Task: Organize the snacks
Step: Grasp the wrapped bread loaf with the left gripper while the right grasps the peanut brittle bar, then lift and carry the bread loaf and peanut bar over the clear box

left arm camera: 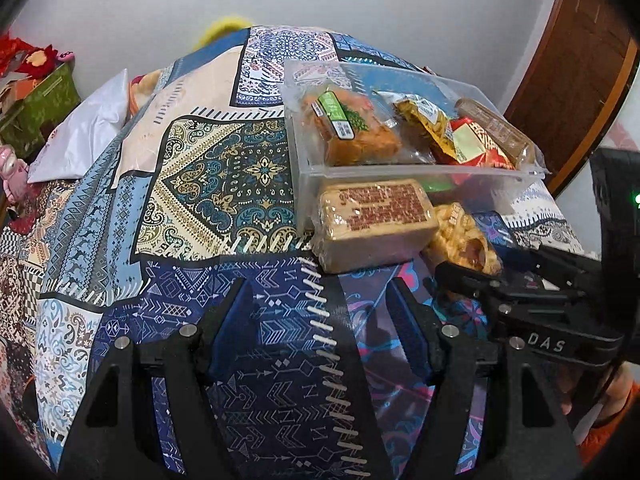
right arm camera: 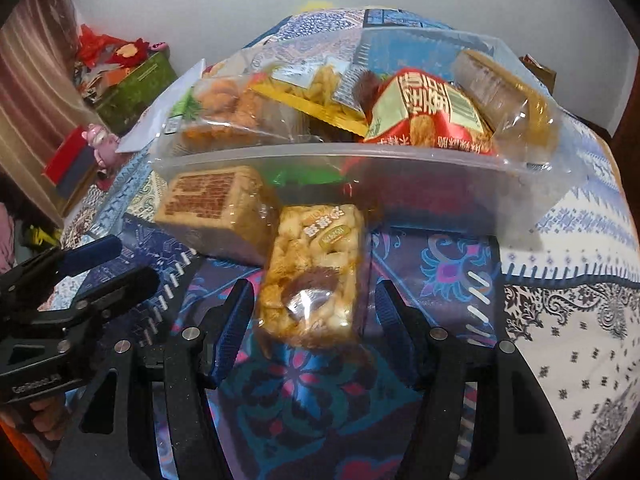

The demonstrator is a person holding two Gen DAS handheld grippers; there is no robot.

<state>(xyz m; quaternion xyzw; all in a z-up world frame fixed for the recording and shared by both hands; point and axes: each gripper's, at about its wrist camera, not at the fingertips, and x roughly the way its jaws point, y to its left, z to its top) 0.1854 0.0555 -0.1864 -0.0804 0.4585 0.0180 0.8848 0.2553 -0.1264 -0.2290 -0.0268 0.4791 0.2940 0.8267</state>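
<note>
A clear plastic bin point(left arm camera: 316, 168) point(right arm camera: 280, 156) on the patterned bedspread holds several snack packs: an orange cake pack point(left arm camera: 352, 128), a yellow chips bag point(right arm camera: 316, 96), a red bag point(right arm camera: 432, 116) and a brown bar pack point(right arm camera: 496, 84). In front of the bin lie a beige block pack with red print point(left arm camera: 372, 216) point(right arm camera: 212, 204) and a clear pack of golden puffs point(right arm camera: 316, 272) point(left arm camera: 464, 240). My right gripper point(right arm camera: 316, 312) is open, its fingers on either side of the puff pack. My left gripper point(left arm camera: 320, 308) is open and empty over the bedspread, short of the beige pack.
The bedspread point(left arm camera: 200, 184) covers the whole surface. A white pillow point(left arm camera: 88, 128) lies at the left. A green box point(left arm camera: 40, 104) point(right arm camera: 132, 88) with red items stands by the wall. A brown door point(left arm camera: 580, 64) is at the right.
</note>
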